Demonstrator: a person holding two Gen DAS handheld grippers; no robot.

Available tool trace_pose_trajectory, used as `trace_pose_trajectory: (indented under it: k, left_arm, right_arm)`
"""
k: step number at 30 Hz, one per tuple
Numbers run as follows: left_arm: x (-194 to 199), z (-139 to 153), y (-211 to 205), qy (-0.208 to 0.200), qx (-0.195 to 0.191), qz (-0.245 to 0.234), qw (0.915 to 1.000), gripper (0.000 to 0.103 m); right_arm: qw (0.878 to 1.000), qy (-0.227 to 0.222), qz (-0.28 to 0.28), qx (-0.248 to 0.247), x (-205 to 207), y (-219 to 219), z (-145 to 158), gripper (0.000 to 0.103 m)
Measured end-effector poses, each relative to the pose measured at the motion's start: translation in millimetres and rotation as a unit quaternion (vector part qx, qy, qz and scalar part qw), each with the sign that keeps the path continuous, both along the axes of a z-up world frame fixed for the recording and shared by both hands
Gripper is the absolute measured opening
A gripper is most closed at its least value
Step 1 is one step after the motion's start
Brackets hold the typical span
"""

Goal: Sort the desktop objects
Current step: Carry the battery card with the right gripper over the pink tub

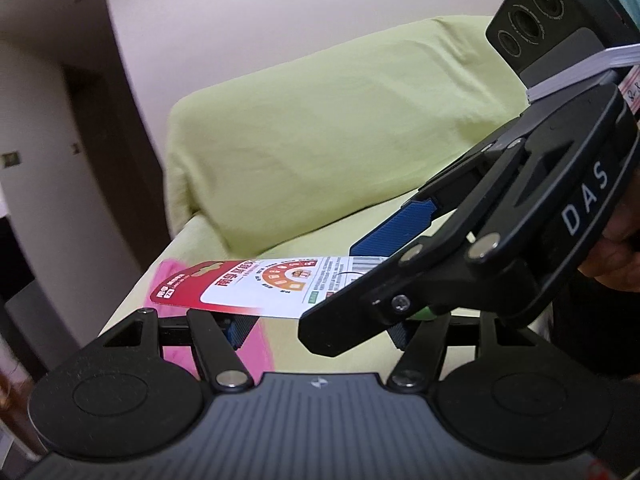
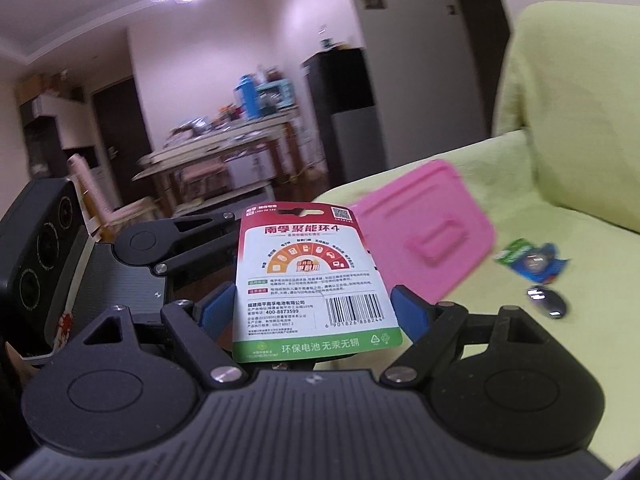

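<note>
The right claw grips the battery card by its barcode end, its long axis running forward toward the pink tray. The left claw sits under the card, spread open and holding nothing. Beyond the tray, a blue-green packet lies on the green-covered surface.

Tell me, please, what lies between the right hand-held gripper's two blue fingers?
The battery card stands upright between the fingers, and the right wrist view shows it plainly.
</note>
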State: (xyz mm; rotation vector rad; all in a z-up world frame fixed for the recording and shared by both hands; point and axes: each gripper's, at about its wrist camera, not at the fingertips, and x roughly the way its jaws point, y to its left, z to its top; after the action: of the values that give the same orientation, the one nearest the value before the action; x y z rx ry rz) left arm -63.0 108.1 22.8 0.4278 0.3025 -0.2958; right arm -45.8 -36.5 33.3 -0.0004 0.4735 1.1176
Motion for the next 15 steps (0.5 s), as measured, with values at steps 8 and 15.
trace_pose_trajectory:
  k: [8, 15]
  left_arm:
    - [-47.6, -24.6, 32.8, 0.028, -0.006, 0.071, 0.9971, 0.065]
    - [-83.5, -51.8, 80.2, 0.078, -0.013, 0.139, 0.9871, 0.065]
  right_arm:
    - [0.995, -0.004, 0.084, -0.047, -46.3, 52.4, -15.7, 0.081]
    - [0.98, 0.035, 0.167, -0.101, -79.9, 113.5, -41.5, 0.081]
